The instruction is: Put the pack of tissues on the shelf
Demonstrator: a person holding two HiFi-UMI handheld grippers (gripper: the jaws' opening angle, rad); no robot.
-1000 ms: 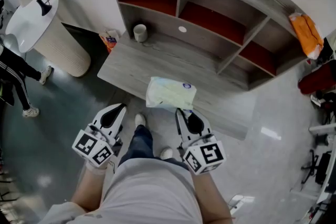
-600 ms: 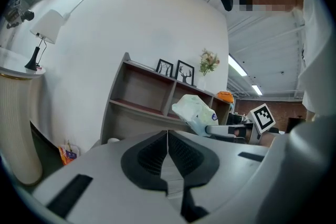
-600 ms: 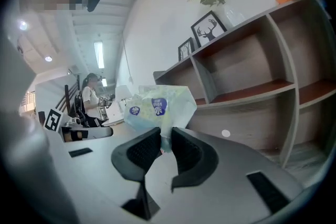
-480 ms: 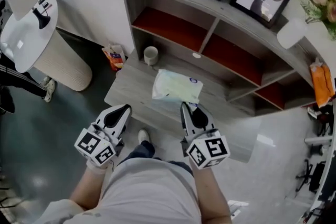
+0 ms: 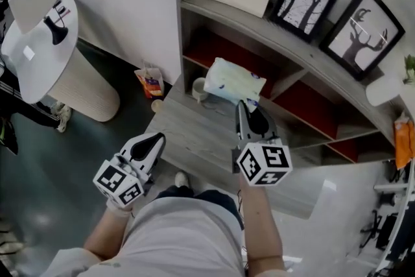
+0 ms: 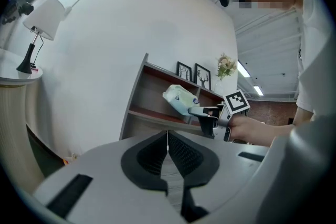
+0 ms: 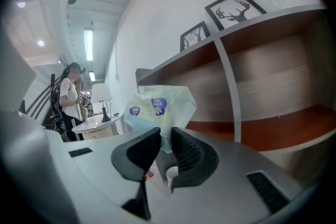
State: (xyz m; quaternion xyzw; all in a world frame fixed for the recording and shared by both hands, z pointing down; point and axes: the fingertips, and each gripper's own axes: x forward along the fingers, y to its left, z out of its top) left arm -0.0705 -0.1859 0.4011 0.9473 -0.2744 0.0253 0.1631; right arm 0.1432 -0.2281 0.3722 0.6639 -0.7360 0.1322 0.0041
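The right gripper (image 5: 248,108) is clenched on the near edge of the soft, pale green-and-white plastic-wrapped pack of tissues (image 5: 235,80). The pack is held in the air just in front of the grey wooden shelf unit with red-lined compartments (image 5: 184,42), at its upper-left compartment. The left gripper (image 5: 149,143) is closed and empty, well short of the shelf. The pack is probably light, squashy and slick-wrapped. An edge grip may slip, so a hold deeper across the body is safer.
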